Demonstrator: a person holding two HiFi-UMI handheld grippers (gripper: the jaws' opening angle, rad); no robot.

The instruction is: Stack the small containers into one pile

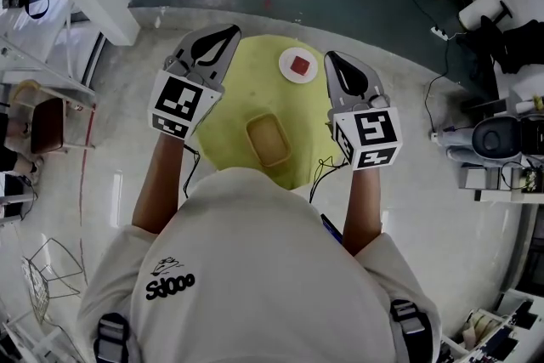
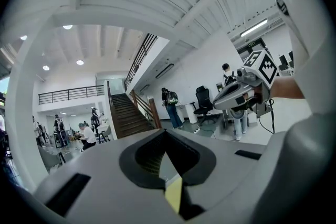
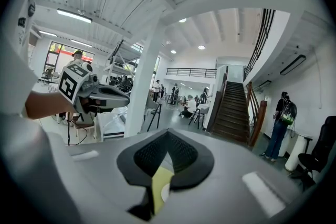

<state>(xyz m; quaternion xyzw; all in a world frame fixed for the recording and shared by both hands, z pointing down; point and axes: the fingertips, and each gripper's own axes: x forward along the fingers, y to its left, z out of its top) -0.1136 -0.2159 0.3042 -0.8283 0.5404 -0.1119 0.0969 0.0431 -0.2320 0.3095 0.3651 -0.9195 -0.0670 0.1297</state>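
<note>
Head view: left claw [image 1: 228, 31], right claw [image 1: 330, 56] level, closed.

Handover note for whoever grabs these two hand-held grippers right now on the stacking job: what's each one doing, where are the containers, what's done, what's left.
Left hand-held gripper: jaws shut, nothing between them, held in the air over the left edge of the table.
Right hand-held gripper: jaws shut, empty, held over the right edge.
Things: the tan rectangular container sits on the round yellow table, on the side near the person. The white round dish with a red square at its middle sits on the far side, apart from it.
Done: nothing stacked.
Left: pick one up and set it on the other.
</note>
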